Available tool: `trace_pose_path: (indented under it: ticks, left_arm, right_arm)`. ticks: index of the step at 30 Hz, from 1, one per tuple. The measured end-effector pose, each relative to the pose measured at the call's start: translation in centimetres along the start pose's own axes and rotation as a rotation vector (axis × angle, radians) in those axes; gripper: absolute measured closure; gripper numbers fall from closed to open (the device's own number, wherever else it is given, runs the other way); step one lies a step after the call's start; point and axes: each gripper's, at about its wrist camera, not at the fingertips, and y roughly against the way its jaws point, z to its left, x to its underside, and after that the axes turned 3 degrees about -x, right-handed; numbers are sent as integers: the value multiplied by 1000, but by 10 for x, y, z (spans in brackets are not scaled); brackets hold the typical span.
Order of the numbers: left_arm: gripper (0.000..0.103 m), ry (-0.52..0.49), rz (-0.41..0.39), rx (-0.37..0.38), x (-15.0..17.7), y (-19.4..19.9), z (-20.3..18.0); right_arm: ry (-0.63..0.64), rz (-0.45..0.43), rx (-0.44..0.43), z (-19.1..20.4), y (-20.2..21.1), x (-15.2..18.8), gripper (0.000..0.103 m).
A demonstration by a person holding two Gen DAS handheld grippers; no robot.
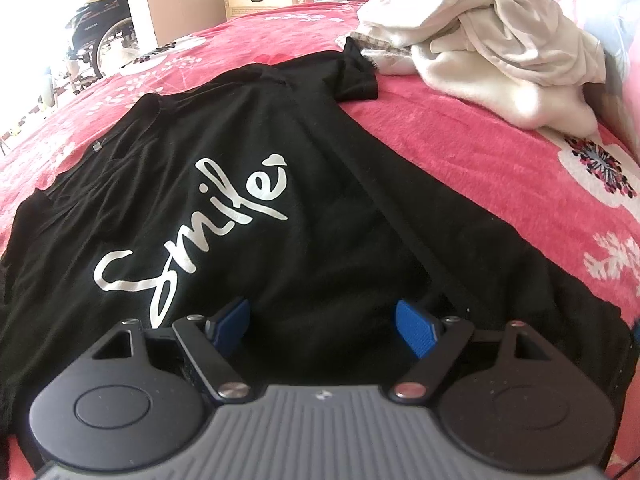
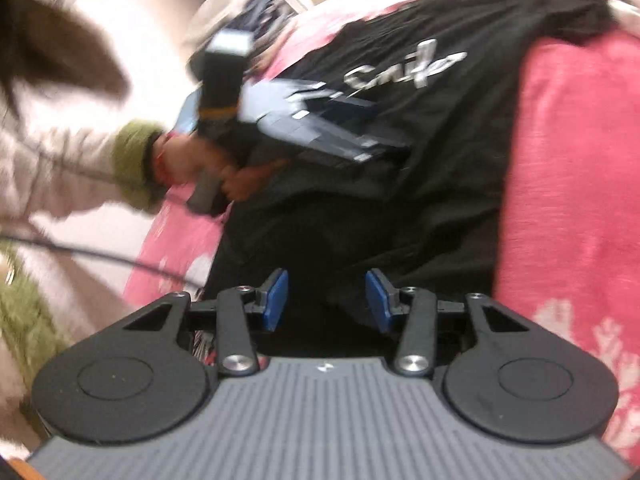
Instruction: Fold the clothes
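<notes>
Fabric of a black T-shirt [image 1: 248, 152] lies spread on the pink blanket [image 1: 480, 152], the left gripper [image 1: 322, 322] angled down above its near hem, jaws released and empty. Right wrist view, blurred: right gripper [image 2: 326, 300] unclenched above the shirt edge; the left hand [image 2: 200, 168] grips its tool above the shirt.

A pink floral bedspread [image 1: 460, 136] carries a black T-shirt [image 1: 248, 148] and crumpled white clothes [image 1: 488, 36].
</notes>
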Motion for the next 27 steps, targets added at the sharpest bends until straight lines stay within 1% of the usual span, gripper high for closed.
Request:
trace_pose_path:
  ticks: [2, 5, 7, 9, 11, 12, 14, 19, 22, 24, 27]
  left_arm:
    - [21, 2, 1, -4, 0, 1, 1]
    - [21, 5, 1, -10, 2, 3, 3]
    - [21, 6, 1, -14, 3, 4, 4]
    - [21, 6, 1, -15, 4, 4, 5]
    - [21, 5, 1, -18, 5, 4, 5]
    - [21, 5, 1, -18, 5, 4, 5]
    - [21, 6, 2, -18, 5, 4, 6]
    - [21, 6, 0, -17, 6, 4, 6]
    - [21, 6, 1, -17, 6, 3, 6]
    - [21, 5, 1, -18, 6, 3, 6]
    - [21, 3, 1, -18, 6, 3, 6]
  right_arm:
    - [53, 13, 26, 1, -5, 1, 60]
    - [231, 66, 63, 12, -10, 10, 62]
    - [368, 112, 121, 21, -18, 17, 63]
    - [476, 154, 171, 26, -24, 24, 69]
    - [547, 172, 206, 30, -28, 28, 77]
    - [574, 175, 225, 31, -29, 30, 78]
    - [593, 170, 254, 33, -29, 31, 83]
    - [586, 118, 323, 32, -21, 31, 85]
    - [553, 96, 340, 30, -18, 30, 85]
    - [553, 94, 331, 30, -17, 32, 85]
    - [578, 105, 274, 37, -14, 36, 84]
